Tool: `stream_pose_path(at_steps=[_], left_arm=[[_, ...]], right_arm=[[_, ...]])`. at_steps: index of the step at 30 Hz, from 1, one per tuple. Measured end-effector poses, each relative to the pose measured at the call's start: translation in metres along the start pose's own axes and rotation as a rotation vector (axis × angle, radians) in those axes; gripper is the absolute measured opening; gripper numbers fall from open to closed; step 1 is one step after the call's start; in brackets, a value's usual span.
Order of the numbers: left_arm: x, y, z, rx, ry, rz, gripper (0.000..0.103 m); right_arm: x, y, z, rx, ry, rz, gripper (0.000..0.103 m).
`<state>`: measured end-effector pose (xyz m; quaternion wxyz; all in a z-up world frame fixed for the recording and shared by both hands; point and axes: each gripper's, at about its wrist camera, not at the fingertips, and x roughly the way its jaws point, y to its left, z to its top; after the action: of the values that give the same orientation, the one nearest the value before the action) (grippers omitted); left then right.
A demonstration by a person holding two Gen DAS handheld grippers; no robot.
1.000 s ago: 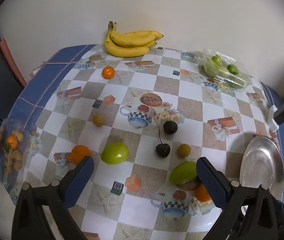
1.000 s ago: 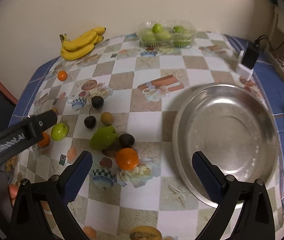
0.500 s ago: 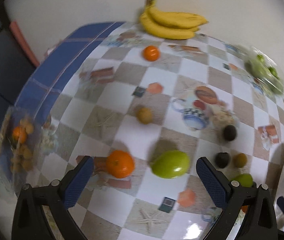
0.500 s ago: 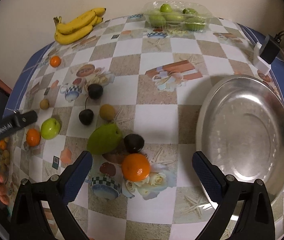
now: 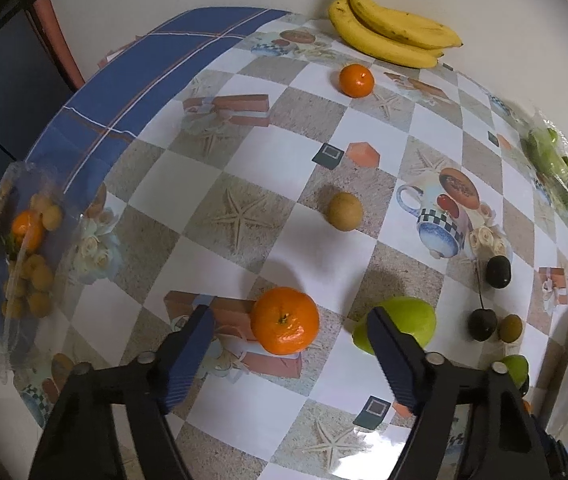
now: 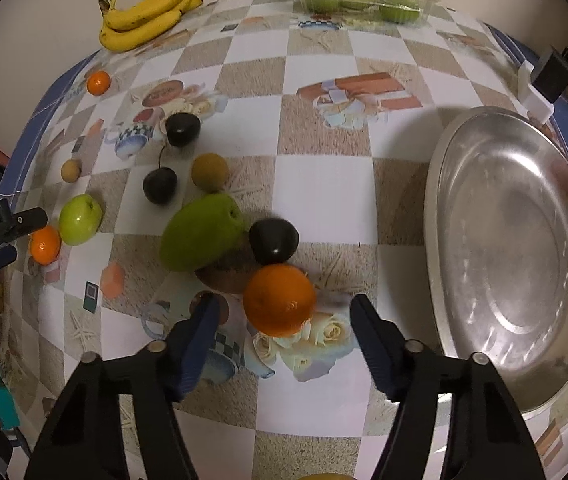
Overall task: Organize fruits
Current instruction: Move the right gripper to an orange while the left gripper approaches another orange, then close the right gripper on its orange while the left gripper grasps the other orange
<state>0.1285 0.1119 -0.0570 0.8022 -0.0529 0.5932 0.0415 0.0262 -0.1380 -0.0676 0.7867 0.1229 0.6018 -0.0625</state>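
Already each orange sits straight ahead between spread, empty jaws: the right gripper [image 6: 281,334] frames an orange [image 6: 279,299] just left of the steel tray [image 6: 516,256]; the left gripper [image 5: 290,344] frames another orange [image 5: 285,319], well apart from that tray. Beyond lie a green mango [image 6: 201,237], then the bananas [image 6: 149,12]; round fruit, so no axis matters.

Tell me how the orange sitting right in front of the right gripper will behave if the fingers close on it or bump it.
The orange is round and rests free on the flat tablecloth, so a nudge would probably roll it. Its skin looks firm and slightly glossy, so it could slip from an off-centre pinch. The right gripper is open wider than the fruit, which should allow a centred grasp.
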Motion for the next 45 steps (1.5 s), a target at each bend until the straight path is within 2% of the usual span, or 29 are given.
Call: stream_pose_path(at_steps=[2, 4, 5, 6, 8, 10, 20, 33, 45], left_arm=[[0.004, 0.002, -0.001, -0.014, 0.011, -0.006, 0.072], [0.007, 0.004, -0.001, -0.029, 0.018, -0.019, 0.063], [0.008, 0.005, -0.001, -0.031, 0.018, -0.020, 0.062], [0.008, 0.005, -0.001, -0.030, 0.016, -0.017, 0.060], [0.009, 0.005, -0.003, -0.029, 0.019, -0.023, 0.053], [0.010, 0.006, -0.003, -0.033, 0.020, -0.013, 0.040], [0.005, 0.006, -0.004, -0.040, 0.001, -0.022, 0.038], [-0.051, -0.007, 0.004, -0.011, -0.133, -0.060, 0.038], [-0.064, -0.056, -0.010, 0.084, -0.141, -0.084, 0.038]], right_arm=[[0.001, 0.001, -0.002, -0.004, 0.006, 0.000, 0.057], [0.001, 0.001, -0.002, -0.008, 0.013, 0.002, 0.049], [0.002, 0.001, -0.002, -0.010, 0.017, 0.001, 0.041], [0.002, 0.001, -0.002, -0.011, 0.019, 0.006, 0.038], [0.003, 0.003, -0.001, -0.016, 0.021, 0.004, 0.038], [0.002, 0.004, -0.002, -0.018, 0.017, 0.001, 0.038], [-0.009, 0.003, -0.003, -0.017, -0.001, 0.021, 0.037], [-0.039, -0.007, 0.002, 0.020, -0.078, 0.038, 0.037], [-0.052, -0.059, 0.005, 0.131, -0.106, -0.041, 0.037]])
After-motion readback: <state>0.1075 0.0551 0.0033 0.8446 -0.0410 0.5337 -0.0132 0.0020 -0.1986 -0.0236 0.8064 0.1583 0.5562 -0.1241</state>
